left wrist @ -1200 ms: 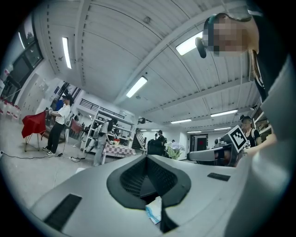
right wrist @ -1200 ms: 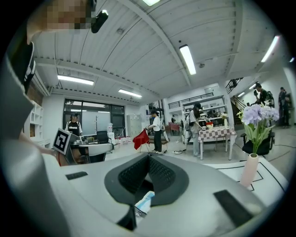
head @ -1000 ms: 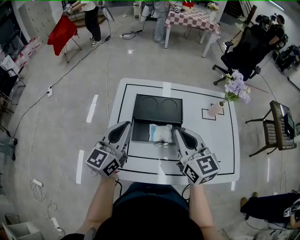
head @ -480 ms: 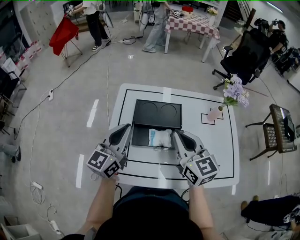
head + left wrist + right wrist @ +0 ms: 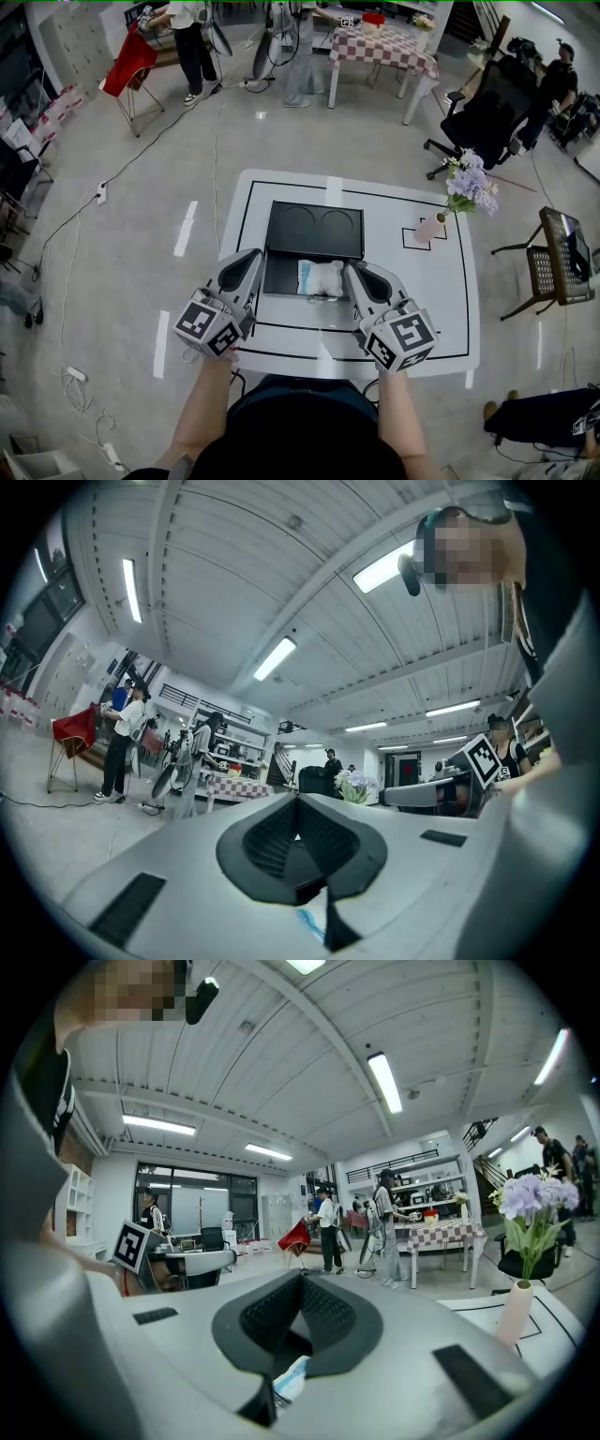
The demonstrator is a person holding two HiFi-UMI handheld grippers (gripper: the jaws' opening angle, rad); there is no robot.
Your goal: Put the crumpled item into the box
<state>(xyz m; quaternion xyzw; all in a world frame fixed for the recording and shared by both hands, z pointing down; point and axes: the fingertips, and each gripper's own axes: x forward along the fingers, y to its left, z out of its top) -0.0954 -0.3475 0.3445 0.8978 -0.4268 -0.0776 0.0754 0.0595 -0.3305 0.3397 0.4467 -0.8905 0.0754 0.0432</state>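
Head view: item beside right claw

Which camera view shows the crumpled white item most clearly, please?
The head view: the crumpled item lies whole in the open black box, seen from above. The left gripper view and the right gripper view each show only a small white and blue sliver of it below their own jaws.

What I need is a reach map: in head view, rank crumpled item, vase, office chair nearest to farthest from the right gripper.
1. crumpled item, just left, in the box.
2. vase, right, on the table.
3. office chair, beyond the table.
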